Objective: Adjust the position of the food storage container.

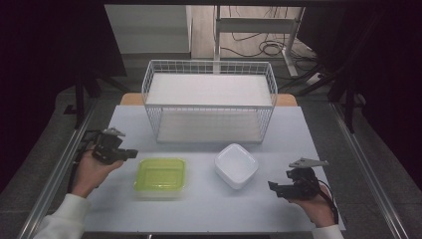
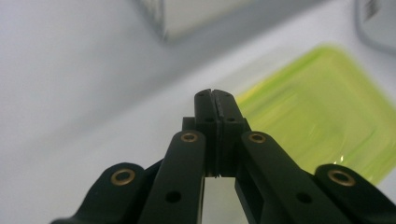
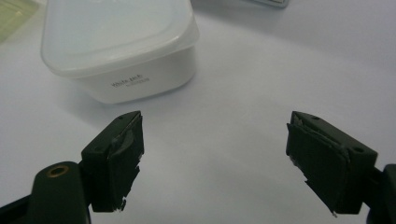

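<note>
a: right gripper [image 3: 215, 158] first — jaws spread wide, nothing between them, bare table [image 3: 280, 70] under the gap.

b: and ahead of those jaws?

a: white container [image 3: 119, 46], up and to the left along the right gripper view, standing apart from the pads, printed side wall turned this way, opening upward. seen from the high view, the same white container [image 1: 236, 165] sits just left of and a little beyond the right gripper [image 1: 276, 189], near but not touching.

b: long axis?

a: hardly any; roughly square, turned cornerwise to the table edge. probably a matter of swinging left and forward to straddle one wall.

b: left side?

a: left gripper [image 2: 212, 93] clenched, pads pressed together, holding nothing. green-lidded box [image 2: 322, 112] lying ahead and right of the tips, not touching. from above, left gripper [image 1: 130, 154] points right toward the green-lidded box [image 1: 160, 177], just beside its near-left corner.

b: nearer hand for each?

a: right for white, left for green, clearly. wire basket [image 1: 209, 102] well behind both, across the table's far half.

b: poses?

a: both hands low at the table's side edges, grippers aimed inward, forearms entering from the bottom.
</note>
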